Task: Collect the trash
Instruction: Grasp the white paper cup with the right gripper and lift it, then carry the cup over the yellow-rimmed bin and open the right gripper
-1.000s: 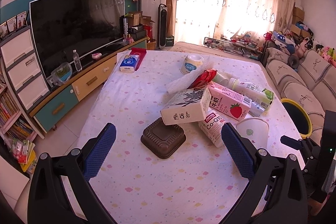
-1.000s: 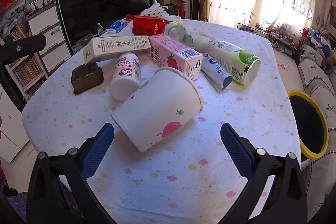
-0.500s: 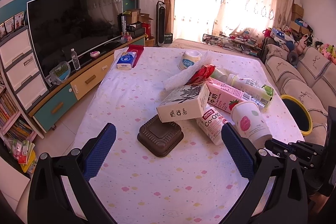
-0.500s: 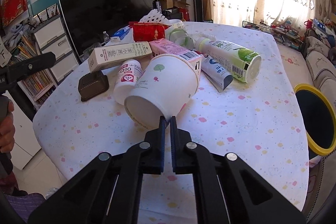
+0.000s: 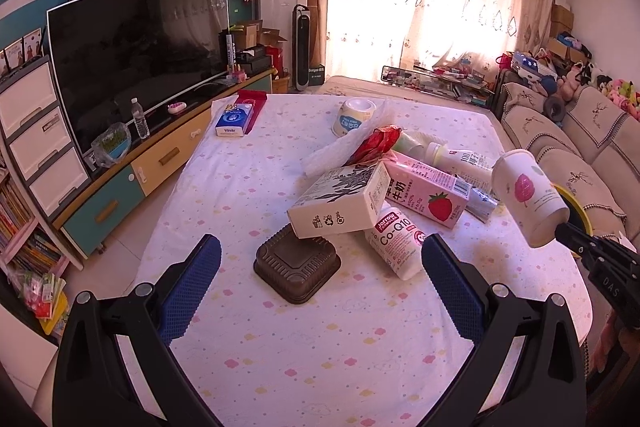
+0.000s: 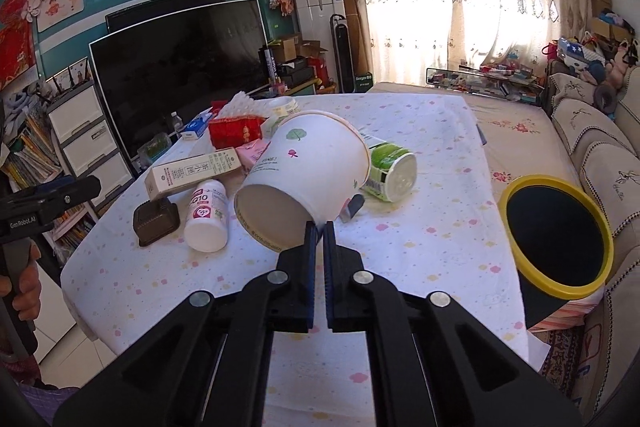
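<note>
My right gripper point(image 6: 319, 227) is shut on the rim of a white paper cup point(image 6: 304, 179) and holds it tilted above the table. In the left wrist view the same paper cup point(image 5: 528, 197) hangs at the right edge, pinched by the right gripper point(image 5: 560, 229). My left gripper point(image 5: 318, 263) stands open over the near part of the table, with nothing between its fingers. Ahead of it lie a brown plastic tray point(image 5: 298, 267), a white carton point(image 5: 340, 205), a Co-Q10 bottle point(image 5: 398, 243) and a pink strawberry milk carton point(image 5: 430, 193). A yellow-rimmed bin point(image 6: 556, 235) stands to the right of the table.
Further back on the table point(image 5: 240, 179) lie a red wrapper point(image 5: 378, 143), a tissue pack point(image 5: 234, 121), a round white tub point(image 5: 354, 117) and a green-labelled bottle point(image 6: 390, 171). A TV cabinet point(image 5: 120, 179) runs along the left, a sofa point(image 6: 600, 147) along the right. A person's hand point(image 6: 24, 275) holds the left gripper's handle.
The right gripper closed on the cup's rim, then lifted the cup off the table and swung it to the right. The left gripper stayed open and almost still.
</note>
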A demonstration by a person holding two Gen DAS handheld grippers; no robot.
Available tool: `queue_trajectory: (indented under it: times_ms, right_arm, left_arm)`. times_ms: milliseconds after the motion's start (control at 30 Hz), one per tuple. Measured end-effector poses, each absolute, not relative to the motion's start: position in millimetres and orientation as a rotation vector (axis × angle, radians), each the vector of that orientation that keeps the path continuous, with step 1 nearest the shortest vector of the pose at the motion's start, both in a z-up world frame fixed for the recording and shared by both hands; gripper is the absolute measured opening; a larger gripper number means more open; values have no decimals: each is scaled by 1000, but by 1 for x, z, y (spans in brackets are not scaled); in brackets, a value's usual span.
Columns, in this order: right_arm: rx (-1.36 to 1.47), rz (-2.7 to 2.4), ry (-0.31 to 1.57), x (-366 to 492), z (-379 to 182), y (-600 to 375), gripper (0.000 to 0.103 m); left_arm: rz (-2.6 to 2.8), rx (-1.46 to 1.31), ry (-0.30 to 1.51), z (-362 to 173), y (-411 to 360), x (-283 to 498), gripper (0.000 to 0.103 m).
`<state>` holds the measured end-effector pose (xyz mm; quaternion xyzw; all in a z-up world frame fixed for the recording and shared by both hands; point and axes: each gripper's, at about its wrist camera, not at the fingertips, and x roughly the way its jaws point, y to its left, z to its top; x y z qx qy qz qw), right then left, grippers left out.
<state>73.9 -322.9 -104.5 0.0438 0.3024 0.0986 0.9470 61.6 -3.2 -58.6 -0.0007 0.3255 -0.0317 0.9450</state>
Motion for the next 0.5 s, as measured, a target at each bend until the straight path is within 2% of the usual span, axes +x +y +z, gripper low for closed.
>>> queue_trajectory:
  times_ms: [267,500]
  right_arm:
    - [138,53,576,70,-98,-382,4]
    - [181,-146,583,85,-117,-461,4]
  left_arm:
    - [-99,14,654,-55,-20,65,99]
    - [-135,32,654,-55,-42,75,99]
